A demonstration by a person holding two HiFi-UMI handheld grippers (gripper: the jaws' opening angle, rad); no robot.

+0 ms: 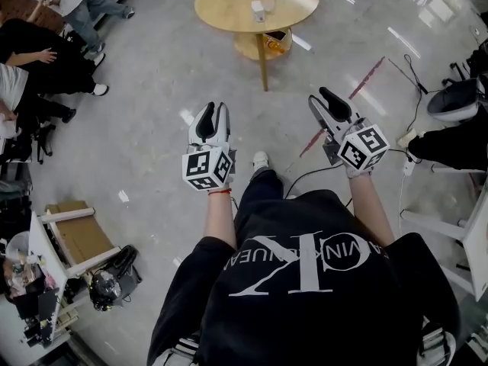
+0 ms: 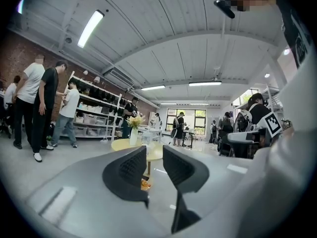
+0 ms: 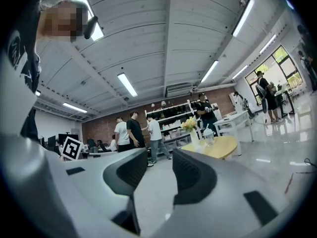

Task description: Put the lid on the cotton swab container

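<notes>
- Head view: the task looks to be at the approach. The person stands on the floor, well short of the round desk (image 1: 293,2), with both grippers held out ahead.
- Left gripper (image 1: 211,114): fingers slightly apart, nothing between them.
- Right gripper (image 1: 328,99): fingers wider apart, also empty.
- The cotton swab container is probably among the small things mid-desk, perhaps the small white box (image 1: 258,10), but they are too small to tell. No lid can be made out.
- Next move: get to the desk's near edge and find the lid and container before any grasp.

Head view steeply down, gripper views lvl, all share round table (image 1: 293,2)
</notes>
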